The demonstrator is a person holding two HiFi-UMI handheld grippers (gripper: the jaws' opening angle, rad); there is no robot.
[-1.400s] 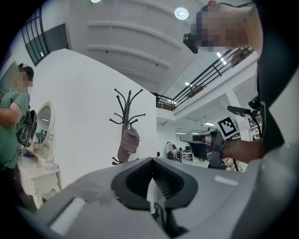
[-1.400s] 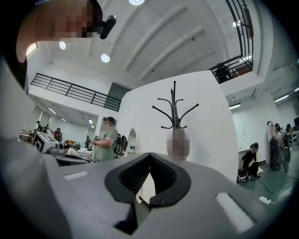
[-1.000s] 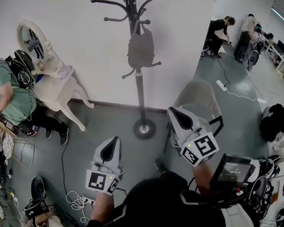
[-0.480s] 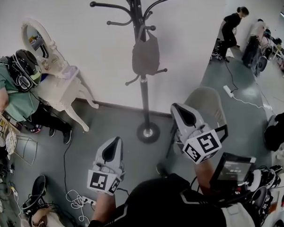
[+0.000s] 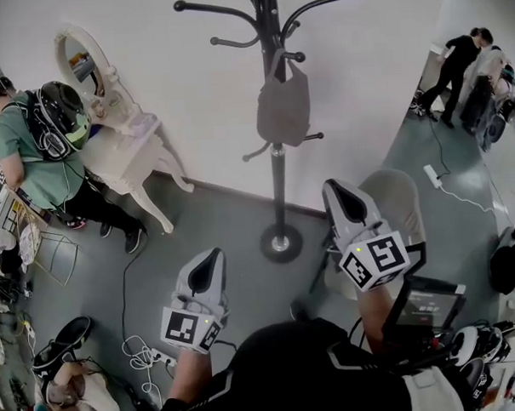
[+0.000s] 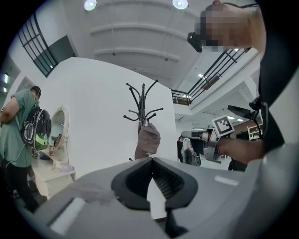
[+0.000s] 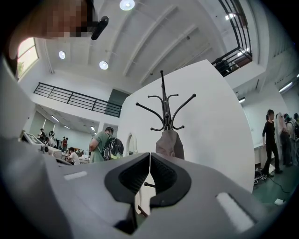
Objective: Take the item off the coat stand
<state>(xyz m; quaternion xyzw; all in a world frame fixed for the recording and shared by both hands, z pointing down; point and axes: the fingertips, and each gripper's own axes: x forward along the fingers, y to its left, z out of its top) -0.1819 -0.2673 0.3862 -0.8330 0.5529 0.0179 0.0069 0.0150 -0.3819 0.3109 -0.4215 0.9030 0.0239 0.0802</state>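
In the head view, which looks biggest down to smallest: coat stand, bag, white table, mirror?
1. Coat stand, largest by far.
2. White table.
3. Bag and mirror look about alike; I won't rank them.

The person drew nearer the coat stand

In the head view the coat stand [image 5: 278,174], its hanging bag [image 5: 283,105] and the white dressing table [image 5: 123,155] slid right and lower, while the right gripper [image 5: 332,189] shifted up and to the right.
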